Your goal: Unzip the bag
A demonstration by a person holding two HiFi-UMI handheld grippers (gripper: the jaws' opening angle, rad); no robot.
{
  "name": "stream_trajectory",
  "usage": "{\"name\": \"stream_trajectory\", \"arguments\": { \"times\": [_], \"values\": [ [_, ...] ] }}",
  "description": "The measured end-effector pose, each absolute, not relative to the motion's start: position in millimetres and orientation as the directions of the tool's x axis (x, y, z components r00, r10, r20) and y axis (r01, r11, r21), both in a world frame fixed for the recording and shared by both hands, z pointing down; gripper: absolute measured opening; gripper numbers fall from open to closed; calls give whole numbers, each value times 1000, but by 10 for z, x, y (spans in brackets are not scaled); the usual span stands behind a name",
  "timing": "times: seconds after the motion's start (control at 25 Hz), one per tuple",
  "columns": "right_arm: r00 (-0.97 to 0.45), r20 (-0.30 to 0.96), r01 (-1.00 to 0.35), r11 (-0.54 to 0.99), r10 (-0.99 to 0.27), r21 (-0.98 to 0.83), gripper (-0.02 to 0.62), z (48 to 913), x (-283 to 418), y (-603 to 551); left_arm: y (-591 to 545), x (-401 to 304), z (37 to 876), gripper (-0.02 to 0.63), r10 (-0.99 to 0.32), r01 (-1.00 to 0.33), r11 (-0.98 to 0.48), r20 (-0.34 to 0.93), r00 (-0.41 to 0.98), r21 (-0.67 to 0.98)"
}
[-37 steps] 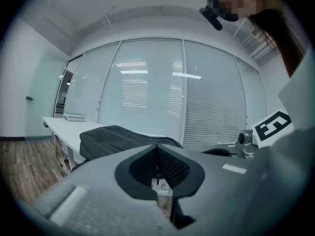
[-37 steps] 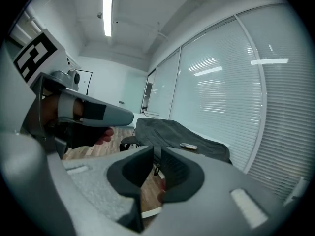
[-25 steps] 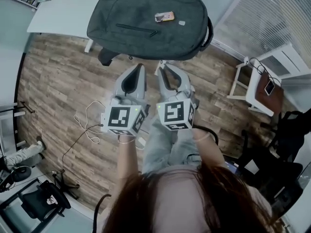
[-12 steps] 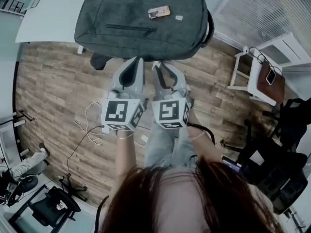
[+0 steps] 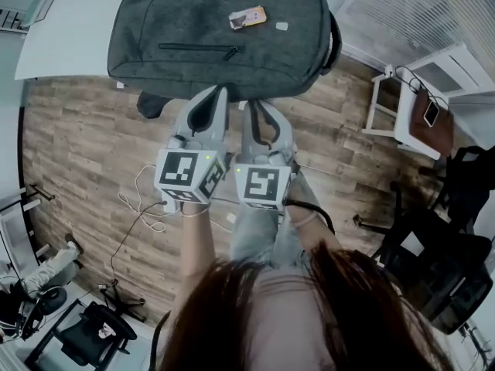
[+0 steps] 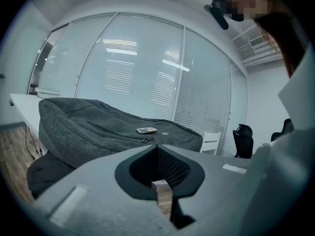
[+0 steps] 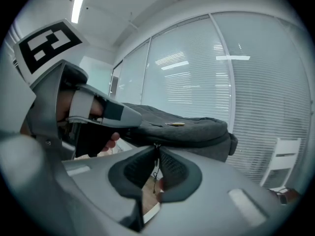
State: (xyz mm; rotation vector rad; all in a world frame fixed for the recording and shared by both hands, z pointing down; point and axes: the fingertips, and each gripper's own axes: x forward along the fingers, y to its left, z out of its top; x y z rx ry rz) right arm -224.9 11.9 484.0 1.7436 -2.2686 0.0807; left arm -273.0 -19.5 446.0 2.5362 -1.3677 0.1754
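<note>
Grey fabric backpack (image 5: 216, 37), one, flat on white table (image 5: 69, 45), near edge overhanging. Grippers, two, at that edge: left gripper (image 5: 221, 91) jaws fully together, empty; right gripper (image 5: 251, 105) jaws meeting, thin pull cord (image 7: 154, 173) showing at tips, hold unconfirmed. Recommended: pinch pull squarely, steady bag, draw along zip line. Pocket zip (image 5: 197, 49), one.

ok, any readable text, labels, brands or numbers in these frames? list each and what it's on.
Nothing can be read as text.
Coloured tag lying on the backpack: any print is too small and blurred to read.
Small grey patch on the backpack: too small to tell if it carries a brand.
Left marker cube and right marker cube: black-and-white square patterns only, no words or numbers.
</note>
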Motion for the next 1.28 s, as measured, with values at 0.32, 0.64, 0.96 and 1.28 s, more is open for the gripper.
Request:
{"name": "stream_trajectory", "arguments": {
  "times": [0.32, 0.64, 0.96, 1.28],
  "values": [
    [-240, 288, -933, 302, -927, 194, 11, 4881, -2190, 198, -238, -2706, 4598, 3, -801, -850, -496, 283, 527, 178],
    [-246, 340, -914, 334, -908, 231, 9, 4870, -2092, 219, -267, -2701, 4648, 3, -799, -864, -472, 330, 503, 173],
    [-250, 364, -909, 346, -897, 230, 9, 4862, -1946, 204, -275, -2713, 4670, 3, -811, -881, -444, 345, 472, 162],
    [-257, 364, -906, 354, -895, 231, 9, 4872, -1792, 194, -274, -2715, 4679, 3, -825, -897, -412, 352, 442, 160]
  ]
}}
